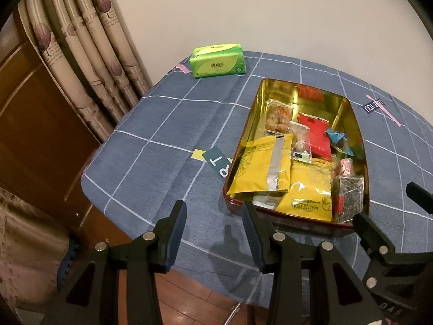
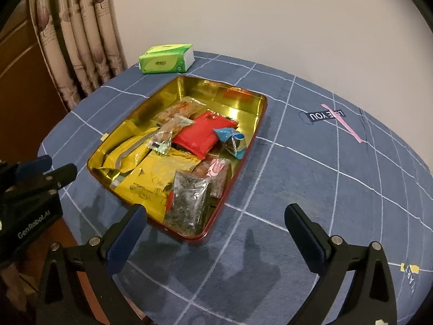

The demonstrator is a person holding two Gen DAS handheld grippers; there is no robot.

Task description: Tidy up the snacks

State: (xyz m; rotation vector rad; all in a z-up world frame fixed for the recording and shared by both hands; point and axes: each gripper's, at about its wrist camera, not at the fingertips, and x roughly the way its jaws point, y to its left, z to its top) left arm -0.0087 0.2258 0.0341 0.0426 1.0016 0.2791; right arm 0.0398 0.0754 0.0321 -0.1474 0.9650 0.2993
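**Warm indoor light, strong fisheye bending**

Both views are lit by a warm, moderately dim light from above. Soft, doubled shadows of the gripper fingers are cast on the blue grid-patterned tablecloth (image 2: pixel 311 168), just ahead of the fingers. Bright yellow glare is thrown off the glossy gold inner walls of the rectangular metal tin (image 1: pixel 273 89), and small highlights are seen on the clear plastic snack wrappers (image 2: pixel 186 203). The pale wall (image 1: pixel 270 13) is evenly lit, without hot spots. Straight grid lines are curved heavily towards the edges, and the corners are cut off by a black circular vignette. Fine print is slightly softened; the brown striped curtain (image 1: pixel 89 54) at the margin is rendered darker and smeared.
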